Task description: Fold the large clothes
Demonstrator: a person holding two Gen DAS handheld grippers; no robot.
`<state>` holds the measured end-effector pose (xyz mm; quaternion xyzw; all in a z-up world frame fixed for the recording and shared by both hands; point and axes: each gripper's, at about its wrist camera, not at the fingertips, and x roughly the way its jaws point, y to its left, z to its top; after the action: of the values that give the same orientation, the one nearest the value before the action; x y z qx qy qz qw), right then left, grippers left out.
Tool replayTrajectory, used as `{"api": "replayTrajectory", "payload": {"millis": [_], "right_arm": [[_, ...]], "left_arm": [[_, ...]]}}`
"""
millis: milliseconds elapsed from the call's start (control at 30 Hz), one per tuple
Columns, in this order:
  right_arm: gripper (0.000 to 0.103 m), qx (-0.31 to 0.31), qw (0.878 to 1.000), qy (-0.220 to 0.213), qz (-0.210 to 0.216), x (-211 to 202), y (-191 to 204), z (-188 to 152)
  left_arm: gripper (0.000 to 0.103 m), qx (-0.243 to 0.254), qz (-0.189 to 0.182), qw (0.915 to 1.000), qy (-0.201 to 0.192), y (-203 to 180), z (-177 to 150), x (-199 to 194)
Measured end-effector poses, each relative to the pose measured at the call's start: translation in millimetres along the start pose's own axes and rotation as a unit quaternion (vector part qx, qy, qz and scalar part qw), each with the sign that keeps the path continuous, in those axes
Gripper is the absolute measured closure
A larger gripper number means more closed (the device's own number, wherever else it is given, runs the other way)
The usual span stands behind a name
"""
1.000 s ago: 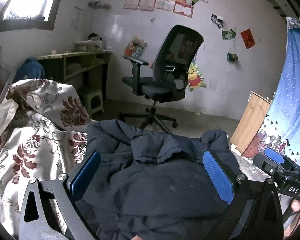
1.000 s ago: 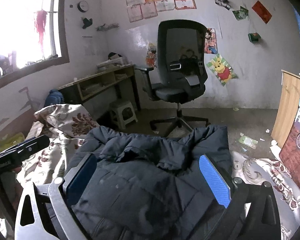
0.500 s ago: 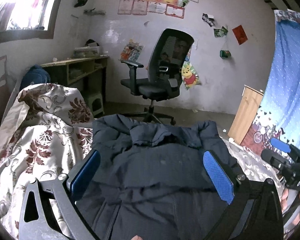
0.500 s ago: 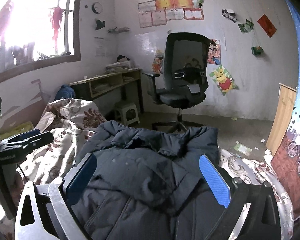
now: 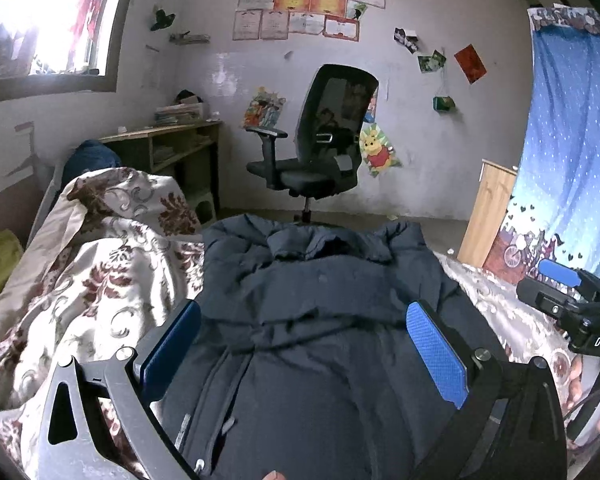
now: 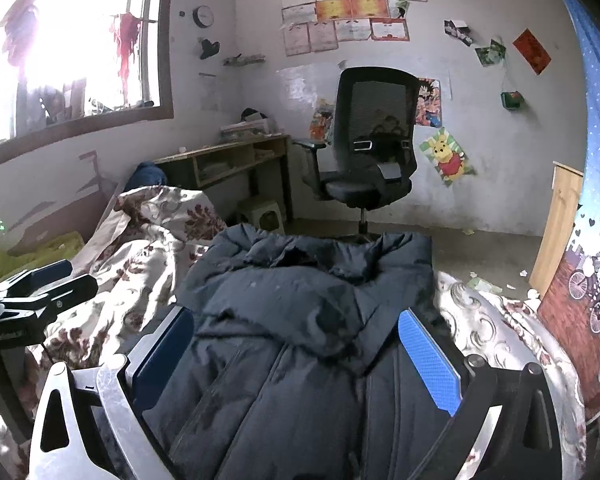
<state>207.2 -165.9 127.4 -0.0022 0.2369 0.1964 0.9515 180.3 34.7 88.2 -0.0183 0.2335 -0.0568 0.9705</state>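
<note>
A dark padded jacket (image 5: 320,320) lay on the bed, over a floral quilt (image 5: 100,280) that was bunched up along its left side. Its collar (image 5: 320,244) pointed toward the foot of the bed and the office chair (image 5: 320,152) beyond, and its front, with zip and quilted seams, faced up in the right wrist view.

The left gripper (image 5: 304,344) hung just above the jacket's middle with its jaws spread wide and nothing between the blue pads (image 5: 436,352); the cloth lay slack beneath them, unpinched. The right gripper (image 6: 296,360) stood the same way, jaws fully apart and empty, over the chest of the jacket. Each gripper showed at the edge of the other's view, so the two were well apart, one to each side of the garment.

By my reading, the fold had barely begun. The jacket looked roughly spread but rumpled, with a ridge of cloth across the chest and the sleeves not clearly laid out; where the sleeves lay I could not tell. The step in hand seemed to be positioning for a first grasp.

The next move would call for lowering each gripper to a side edge or shoulder, closing on enough of the thick padding to hold, and keeping the quilt out of the bite.
</note>
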Motion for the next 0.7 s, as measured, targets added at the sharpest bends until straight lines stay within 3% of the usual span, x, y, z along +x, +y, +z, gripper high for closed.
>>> {"api": "replayTrajectory", "payload": {"millis": [200, 433, 700], "right_arm": [[0.0, -0.012, 1.0, 0.022, 0.011, -22, 4, -26], [0.0, -0.037, 0.995, 0.097, 0.004, -30, 5, -68], [0.0, -0.024, 0.977, 0.214, 0.004, -19, 8, -123]], "left_arm": [[0.002, -0.001, -0.01, 0.9991, 0.042, 6, -27, -12], [0.002, 0.009, -0.002, 0.9981, 0.061, 12, -62, -23], [0.002, 0.032, -0.036, 0.9937, 0.101, 20, -98, -29]]}}
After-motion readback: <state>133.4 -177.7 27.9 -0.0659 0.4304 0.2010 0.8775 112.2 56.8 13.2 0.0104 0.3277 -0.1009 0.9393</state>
